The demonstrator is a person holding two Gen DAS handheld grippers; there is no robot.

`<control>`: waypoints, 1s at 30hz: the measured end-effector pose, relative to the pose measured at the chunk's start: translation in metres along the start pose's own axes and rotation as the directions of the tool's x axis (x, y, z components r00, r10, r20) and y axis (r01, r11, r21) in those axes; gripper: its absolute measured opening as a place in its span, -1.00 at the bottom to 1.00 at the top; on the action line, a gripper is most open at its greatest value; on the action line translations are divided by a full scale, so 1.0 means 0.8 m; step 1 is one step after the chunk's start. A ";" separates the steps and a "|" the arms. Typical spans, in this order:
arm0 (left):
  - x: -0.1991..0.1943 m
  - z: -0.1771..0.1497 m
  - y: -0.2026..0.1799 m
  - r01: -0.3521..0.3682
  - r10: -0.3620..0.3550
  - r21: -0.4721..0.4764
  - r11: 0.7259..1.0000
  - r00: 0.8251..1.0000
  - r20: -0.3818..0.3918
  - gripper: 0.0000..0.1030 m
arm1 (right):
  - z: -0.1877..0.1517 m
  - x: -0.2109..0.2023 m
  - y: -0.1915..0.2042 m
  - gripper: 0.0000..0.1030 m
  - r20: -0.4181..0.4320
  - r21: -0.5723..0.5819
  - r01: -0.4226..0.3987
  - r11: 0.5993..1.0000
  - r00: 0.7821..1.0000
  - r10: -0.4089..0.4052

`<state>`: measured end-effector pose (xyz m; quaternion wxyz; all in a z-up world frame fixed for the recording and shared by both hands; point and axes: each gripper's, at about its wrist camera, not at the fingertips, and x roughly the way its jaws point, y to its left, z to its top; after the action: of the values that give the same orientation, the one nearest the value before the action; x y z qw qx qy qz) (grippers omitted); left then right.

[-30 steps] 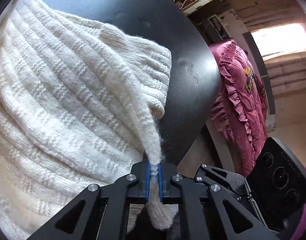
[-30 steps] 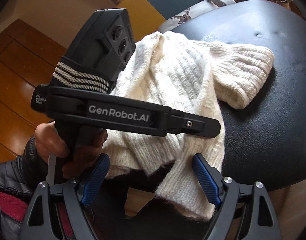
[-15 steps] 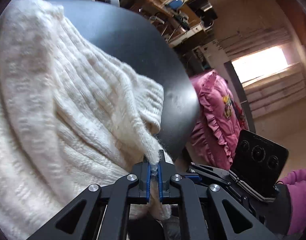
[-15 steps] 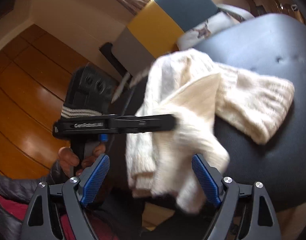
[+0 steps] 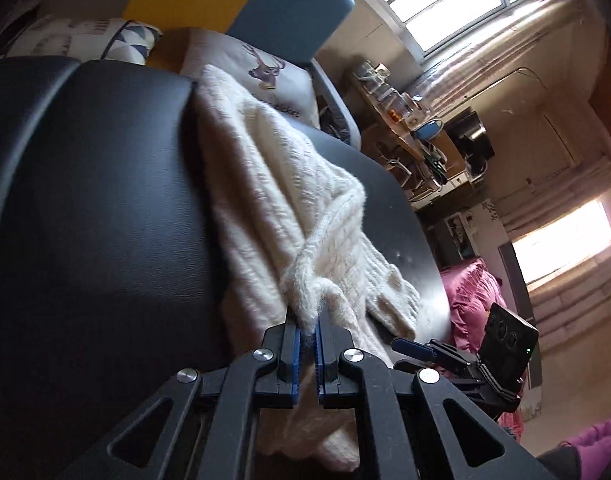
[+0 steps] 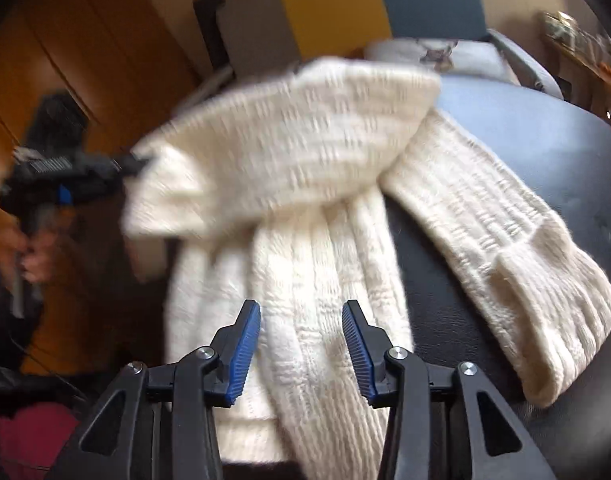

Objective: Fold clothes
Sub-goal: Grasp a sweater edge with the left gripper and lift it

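Note:
A cream knitted sweater (image 5: 273, 200) lies across a black padded seat (image 5: 85, 220), with its lower part hanging over the near edge. My left gripper (image 5: 307, 326) is shut on a bunched fold of the knit and holds it up. In the right wrist view that lifted fold (image 6: 297, 148) stretches out to the left, where the left gripper (image 6: 85, 168) shows blurred. One sleeve (image 6: 505, 248) lies on the seat (image 6: 545, 152) at the right. My right gripper (image 6: 301, 320) straddles the hanging part of the sweater. Its jaws are closing, and a gap still shows beside each pad.
A pink ruffled cushion (image 5: 473, 300) lies past the seat on the right. Behind the seat are a blue and yellow chair (image 5: 289, 4) and a deer-print pillow (image 5: 249, 64). A cluttered desk (image 5: 405, 132) stands further back. Wooden floor (image 6: 85, 60) lies to the left.
My left gripper has swung away to the left and upward with its pinched fold, stretching the sweater out. The right gripper's jaws have narrowed around the hanging knit.

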<state>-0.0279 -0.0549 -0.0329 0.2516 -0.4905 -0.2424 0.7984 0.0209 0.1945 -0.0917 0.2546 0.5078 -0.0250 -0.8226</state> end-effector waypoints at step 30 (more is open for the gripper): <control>-0.191 -0.051 0.250 -0.412 0.466 -0.402 0.818 0.884 0.041 -0.54 | -0.176 -0.106 0.051 -0.14 -0.106 0.004 0.110 0.994 0.988 -0.109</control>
<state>0.0358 -0.2980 -0.0752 -0.0573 -0.5162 -0.2900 0.8039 0.1864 0.2277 -0.0774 0.2074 0.5527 0.0123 -0.8071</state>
